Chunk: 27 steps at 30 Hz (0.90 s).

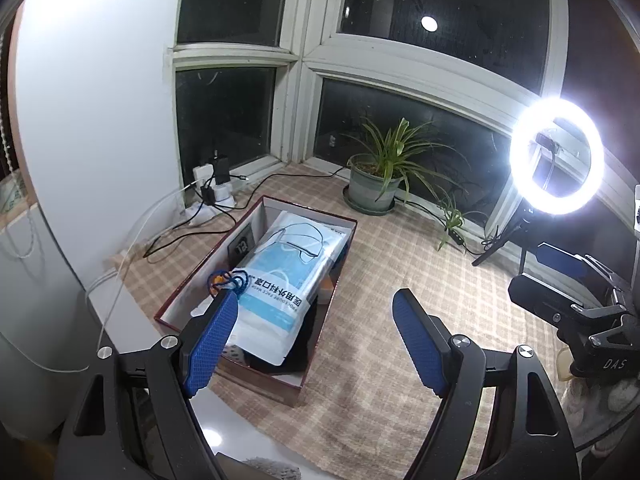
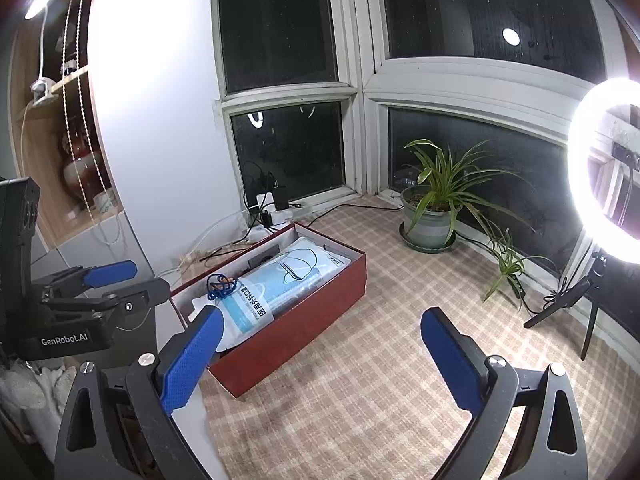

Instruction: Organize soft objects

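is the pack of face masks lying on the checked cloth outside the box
No, the pack of face masks lies inside the open red box.

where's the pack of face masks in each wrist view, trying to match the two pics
Left wrist view: the pack of face masks lies in the red box, left of centre, just beyond the left gripper's left finger.
Right wrist view: the pack is in the same red box, left of centre, above the right gripper's left finger.
Shared landmark: the potted plant by the window, right of the box in both.
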Available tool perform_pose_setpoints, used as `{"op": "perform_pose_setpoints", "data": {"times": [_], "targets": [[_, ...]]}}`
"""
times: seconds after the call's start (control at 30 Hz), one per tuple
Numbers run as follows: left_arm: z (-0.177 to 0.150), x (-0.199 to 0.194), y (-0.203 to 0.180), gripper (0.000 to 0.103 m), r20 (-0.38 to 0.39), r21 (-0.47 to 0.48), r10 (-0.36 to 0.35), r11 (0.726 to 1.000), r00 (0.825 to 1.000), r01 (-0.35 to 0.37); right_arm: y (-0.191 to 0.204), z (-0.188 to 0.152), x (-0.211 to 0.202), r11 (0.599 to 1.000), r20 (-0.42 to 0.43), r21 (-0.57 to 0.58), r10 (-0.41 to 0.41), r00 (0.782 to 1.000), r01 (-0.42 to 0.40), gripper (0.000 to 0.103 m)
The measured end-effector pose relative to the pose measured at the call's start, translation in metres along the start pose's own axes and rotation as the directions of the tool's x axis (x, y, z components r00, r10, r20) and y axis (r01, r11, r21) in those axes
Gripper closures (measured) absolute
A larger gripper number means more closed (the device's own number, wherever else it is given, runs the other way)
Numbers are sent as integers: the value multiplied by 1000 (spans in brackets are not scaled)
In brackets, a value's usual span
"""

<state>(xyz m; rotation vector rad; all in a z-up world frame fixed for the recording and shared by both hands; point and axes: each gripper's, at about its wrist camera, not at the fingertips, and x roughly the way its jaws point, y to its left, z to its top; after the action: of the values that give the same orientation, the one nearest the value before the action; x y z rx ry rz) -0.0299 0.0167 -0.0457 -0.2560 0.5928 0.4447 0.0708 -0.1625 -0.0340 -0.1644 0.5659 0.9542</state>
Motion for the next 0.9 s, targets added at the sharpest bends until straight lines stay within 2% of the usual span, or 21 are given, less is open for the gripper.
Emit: {"op": "perform_pose_setpoints", "data": {"times": [0.27, 0.9], "targets": [[-3, -1, -3, 23, -8, 10, 0, 1000, 1000, 0, -9, -6, 3, 999, -16, 53, 12, 1000, -11, 5], [-3, 4, -11, 23, -15, 14, -11, 1000, 1000, 11, -16, -8, 4, 999, -26, 49, -16, 1000, 18, 5]]}}
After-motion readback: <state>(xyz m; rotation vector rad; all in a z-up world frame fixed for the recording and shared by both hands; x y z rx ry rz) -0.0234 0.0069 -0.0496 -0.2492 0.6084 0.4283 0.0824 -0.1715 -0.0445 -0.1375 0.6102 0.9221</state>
